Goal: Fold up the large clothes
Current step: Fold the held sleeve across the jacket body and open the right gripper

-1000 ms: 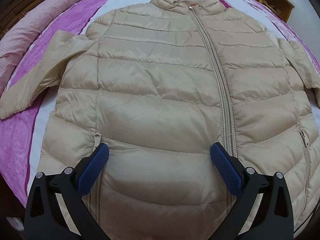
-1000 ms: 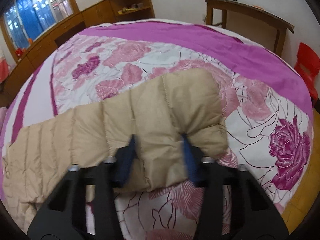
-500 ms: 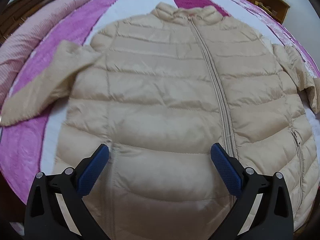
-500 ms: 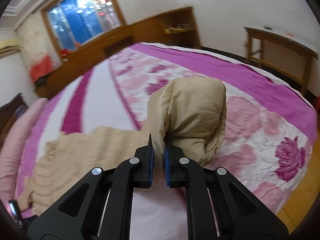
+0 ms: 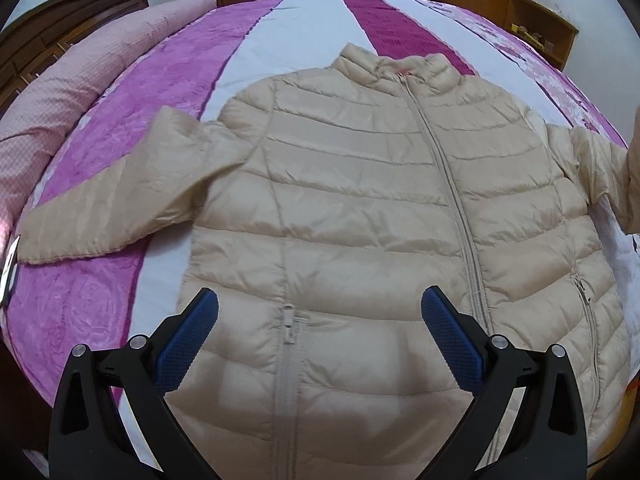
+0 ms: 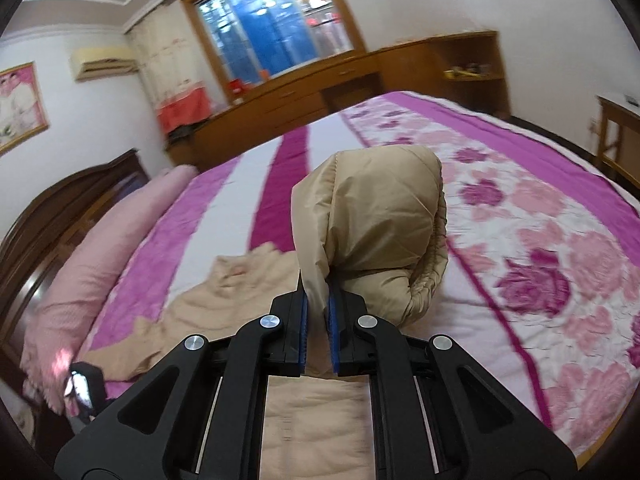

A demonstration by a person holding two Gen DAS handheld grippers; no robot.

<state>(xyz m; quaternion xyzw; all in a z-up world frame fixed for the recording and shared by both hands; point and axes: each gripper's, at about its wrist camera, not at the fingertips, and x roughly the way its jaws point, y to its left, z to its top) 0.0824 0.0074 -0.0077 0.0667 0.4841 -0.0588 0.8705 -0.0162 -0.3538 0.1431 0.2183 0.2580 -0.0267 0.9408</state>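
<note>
A beige quilted puffer jacket (image 5: pixel 360 208) lies face up and zipped on the bed, collar at the far end. Its left sleeve (image 5: pixel 112 208) lies spread out to the side. My left gripper (image 5: pixel 320 328) is open and empty, hovering above the jacket's lower front near a pocket zipper. My right gripper (image 6: pixel 318 304) is shut on the cuff end of the jacket's right sleeve (image 6: pixel 372 220) and holds it lifted above the bed. The raised sleeve shows at the right edge of the left wrist view (image 5: pixel 628 184).
The bed has a pink, magenta and white floral cover (image 6: pixel 540 216). A rolled pink quilt (image 5: pixel 60 92) lies along the left side by a dark headboard (image 6: pixel 52 216). Wooden cabinets (image 6: pixel 360 80) and a window stand behind; a wooden table (image 6: pixel 616 128) stands at the right.
My right gripper closed on the right sleeve's cuff, lifted it off the bed and swung toward the jacket body. My left gripper, still open, pulled back and shifted left over the hem.
</note>
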